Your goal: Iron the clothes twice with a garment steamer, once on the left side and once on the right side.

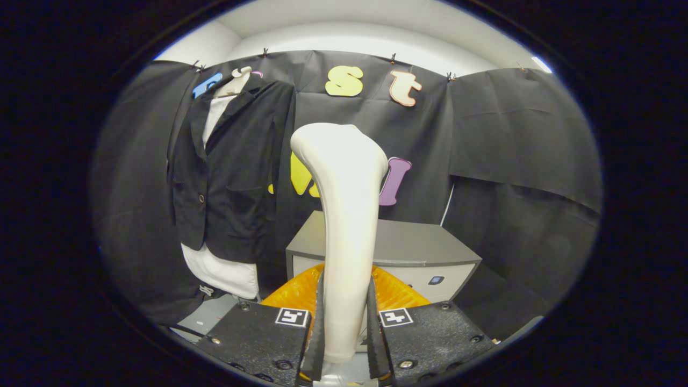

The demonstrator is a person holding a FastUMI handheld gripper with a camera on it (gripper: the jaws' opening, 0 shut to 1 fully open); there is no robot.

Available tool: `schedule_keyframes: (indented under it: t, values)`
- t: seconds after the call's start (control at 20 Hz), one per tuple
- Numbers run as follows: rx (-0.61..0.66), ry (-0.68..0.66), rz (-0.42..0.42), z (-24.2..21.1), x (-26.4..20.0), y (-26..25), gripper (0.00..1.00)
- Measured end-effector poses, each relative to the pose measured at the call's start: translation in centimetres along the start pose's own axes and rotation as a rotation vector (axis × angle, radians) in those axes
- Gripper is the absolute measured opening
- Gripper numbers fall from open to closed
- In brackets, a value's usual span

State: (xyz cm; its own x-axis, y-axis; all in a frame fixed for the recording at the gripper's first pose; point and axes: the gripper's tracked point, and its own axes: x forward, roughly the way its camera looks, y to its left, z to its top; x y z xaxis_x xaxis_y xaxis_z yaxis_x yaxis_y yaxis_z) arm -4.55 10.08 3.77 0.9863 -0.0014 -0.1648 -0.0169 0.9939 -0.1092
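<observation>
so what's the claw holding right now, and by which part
The claw is shut on the garment steamer, both fingers pressing the lower end of its handle, head pointing up.

Light comes from overhead, bright along the pale ceiling [344,27], with a hot white patch at its right end. Below, the black cloth wall [516,140] soaks it up and reads dim. The white steamer handle [344,226], pinched between both fingers of the gripper [345,344], gleams softly, sharp and well exposed. The dark jacket [231,172] loses detail in shadow. Fisheye bending curves the edges.
</observation>
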Motion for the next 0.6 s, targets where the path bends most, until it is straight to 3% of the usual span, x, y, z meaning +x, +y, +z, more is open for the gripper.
schedule_keyframes:
  t: [0.6]
  values:
    - [0.012,-0.018,0.083,-1.1,-1.4,-5.7,0.35]
